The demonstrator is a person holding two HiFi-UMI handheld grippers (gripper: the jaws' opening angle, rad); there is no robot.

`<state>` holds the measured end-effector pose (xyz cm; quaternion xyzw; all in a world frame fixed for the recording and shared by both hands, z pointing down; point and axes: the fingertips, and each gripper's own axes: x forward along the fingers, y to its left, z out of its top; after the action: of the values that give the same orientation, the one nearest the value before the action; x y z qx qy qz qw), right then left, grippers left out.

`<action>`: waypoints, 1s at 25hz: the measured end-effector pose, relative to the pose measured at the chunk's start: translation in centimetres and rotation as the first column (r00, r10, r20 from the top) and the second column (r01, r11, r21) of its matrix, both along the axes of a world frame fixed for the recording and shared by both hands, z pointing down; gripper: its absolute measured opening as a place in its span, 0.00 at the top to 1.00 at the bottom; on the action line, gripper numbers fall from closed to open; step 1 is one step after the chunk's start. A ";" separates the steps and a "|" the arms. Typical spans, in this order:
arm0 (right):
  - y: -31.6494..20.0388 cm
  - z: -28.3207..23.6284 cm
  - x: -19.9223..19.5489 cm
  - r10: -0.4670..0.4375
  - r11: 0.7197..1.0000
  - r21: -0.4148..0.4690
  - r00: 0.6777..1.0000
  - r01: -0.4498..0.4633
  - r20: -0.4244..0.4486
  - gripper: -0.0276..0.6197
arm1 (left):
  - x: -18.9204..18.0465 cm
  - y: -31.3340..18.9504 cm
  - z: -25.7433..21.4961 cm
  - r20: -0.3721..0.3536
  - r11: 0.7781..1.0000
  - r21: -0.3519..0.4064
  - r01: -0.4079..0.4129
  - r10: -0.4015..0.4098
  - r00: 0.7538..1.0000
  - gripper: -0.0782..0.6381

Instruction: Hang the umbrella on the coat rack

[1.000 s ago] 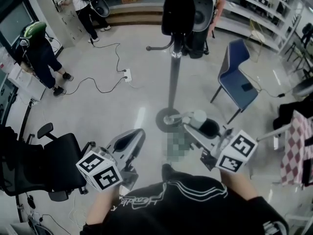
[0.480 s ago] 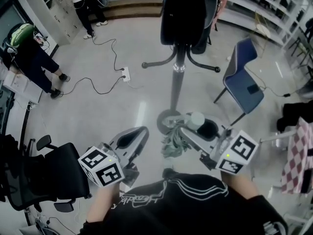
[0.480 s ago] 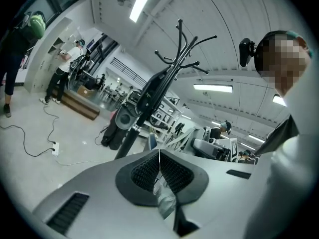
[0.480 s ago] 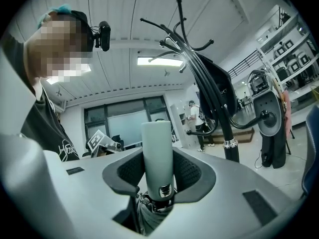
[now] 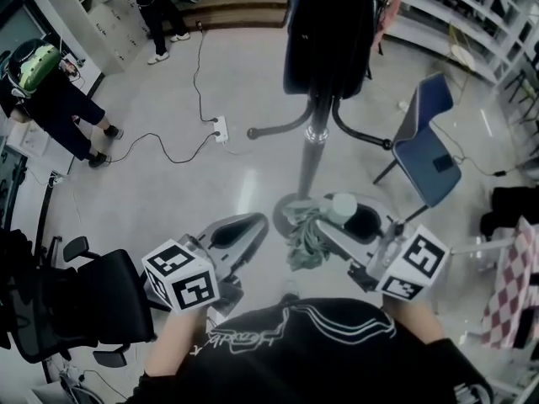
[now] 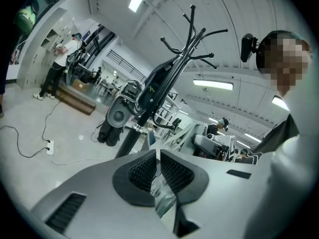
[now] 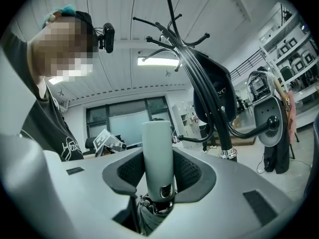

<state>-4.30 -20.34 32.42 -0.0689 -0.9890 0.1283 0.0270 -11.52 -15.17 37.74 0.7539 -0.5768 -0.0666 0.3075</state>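
Observation:
The folded umbrella has a pale green handle [image 7: 158,153] and a bunched grey-green canopy [image 5: 301,236]. My right gripper [image 7: 158,169] is shut on the handle, which stands upright between its pads; in the head view this gripper [image 5: 341,217] sits right of the canopy. My left gripper [image 6: 157,159] is shut on a thin strip of the umbrella's grey fabric [image 6: 162,195]; in the head view the left gripper [image 5: 255,224] is left of the canopy. The coat rack [image 5: 317,137] stands just ahead, with its base [image 5: 285,211] near the umbrella and a black garment [image 5: 330,32] hanging from it. Its bare hooks [image 7: 169,26] show overhead.
A blue chair [image 5: 428,141] stands right of the rack. A black office chair [image 5: 80,301] is at my near left. A power strip with cable [image 5: 221,129] lies on the floor. People [image 5: 50,87] stand far left. A checked cloth [image 5: 509,284] hangs at the right edge.
Both grippers have moved forward with the umbrella, and the coat rack now stands closer and larger in the head view. The grips look unchanged.

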 end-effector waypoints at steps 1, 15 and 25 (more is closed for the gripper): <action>0.1 0.0 -0.3 -0.004 1.000 0.000 1.000 0.004 0.001 0.71 | -0.2 0.0 0.0 -0.011 1.000 0.000 -0.001 0.001 1.000 0.88; 2.4 -0.3 -4.7 0.049 0.999 -0.009 0.999 -0.049 -0.014 0.71 | -3.7 0.2 0.0 -0.127 0.991 -0.009 -0.133 0.130 0.983 0.76; 3.0 -1.3 -6.4 0.180 0.984 -0.001 0.983 -0.180 -0.025 0.71 | -4.8 -1.1 -0.8 -0.120 0.946 -0.018 -0.323 0.319 0.940 0.76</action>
<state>-10.70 -17.34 31.17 0.0223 -0.9905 0.1329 0.0275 -16.36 -16.28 36.93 0.8269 -0.4285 -0.0480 0.3610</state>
